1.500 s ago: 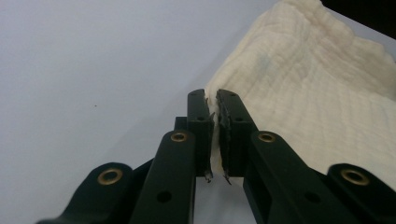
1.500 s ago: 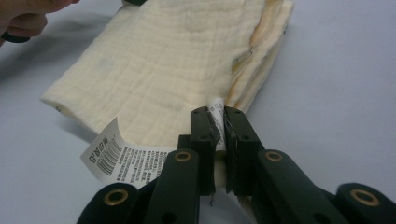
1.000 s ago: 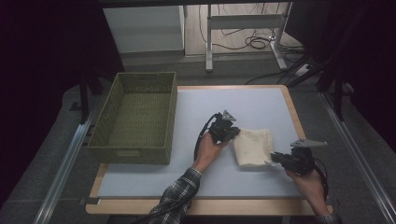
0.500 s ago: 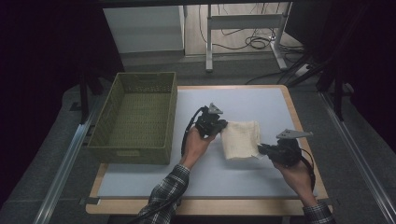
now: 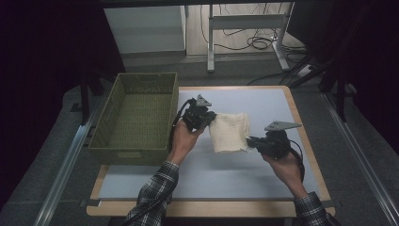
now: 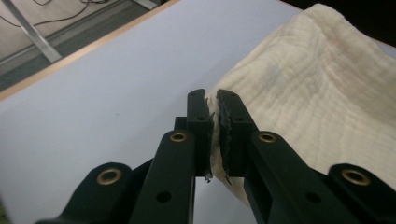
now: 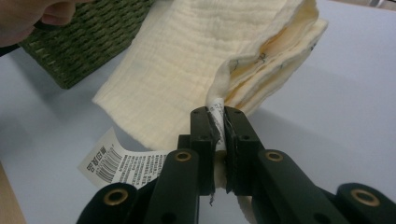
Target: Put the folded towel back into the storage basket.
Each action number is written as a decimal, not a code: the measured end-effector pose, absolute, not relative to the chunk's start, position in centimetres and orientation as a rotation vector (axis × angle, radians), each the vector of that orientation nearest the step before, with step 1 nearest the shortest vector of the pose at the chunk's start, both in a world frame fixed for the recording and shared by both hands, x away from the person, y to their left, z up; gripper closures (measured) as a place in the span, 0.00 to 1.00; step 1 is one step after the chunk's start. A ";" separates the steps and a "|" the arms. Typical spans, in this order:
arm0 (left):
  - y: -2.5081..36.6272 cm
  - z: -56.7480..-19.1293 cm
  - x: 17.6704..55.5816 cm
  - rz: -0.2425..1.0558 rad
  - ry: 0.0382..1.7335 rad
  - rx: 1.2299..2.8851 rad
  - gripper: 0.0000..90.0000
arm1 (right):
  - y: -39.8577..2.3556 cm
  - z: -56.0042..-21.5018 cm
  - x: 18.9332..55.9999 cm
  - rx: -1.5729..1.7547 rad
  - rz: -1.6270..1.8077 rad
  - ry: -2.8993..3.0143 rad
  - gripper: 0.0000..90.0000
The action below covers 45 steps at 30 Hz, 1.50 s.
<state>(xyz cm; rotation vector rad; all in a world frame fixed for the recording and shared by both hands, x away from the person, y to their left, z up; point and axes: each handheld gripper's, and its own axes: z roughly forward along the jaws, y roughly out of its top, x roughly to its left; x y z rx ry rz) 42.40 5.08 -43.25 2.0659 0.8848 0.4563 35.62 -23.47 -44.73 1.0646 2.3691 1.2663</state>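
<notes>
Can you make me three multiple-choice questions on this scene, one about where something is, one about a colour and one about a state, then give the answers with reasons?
1. Where does the basket stand in relation to the cloth?
A. On the person's left of it
B. On the person's right of it
C. On top of it

2. What colour is the basket?
A. Red
B. Green
C. White

3. What is the state of the left tool and the right tool?
A. Both open, clear of the cloth
B. Only one grips the cloth
C. Both shut on the cloth

Answers:
1. A, since the high view has the basket at the table's left side, the cloth nearer the middle.
2. B, its woven walls look olive green.
3. C, each gripper view shows cloth pinched between closed jaws.
</notes>
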 end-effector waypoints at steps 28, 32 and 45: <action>11.9 -38.6 43.8 0.626 0.952 2.073 0.93 | -15.5 -41.1 38.4 0.948 1.341 2.393 0.92; 12.9 -38.1 44.0 0.658 0.965 2.077 0.93 | -14.1 -40.6 38.9 0.930 1.342 2.398 0.92; 15.9 -36.6 44.0 0.736 1.014 2.071 0.93 | -10.5 -39.6 40.2 0.892 1.367 2.419 0.92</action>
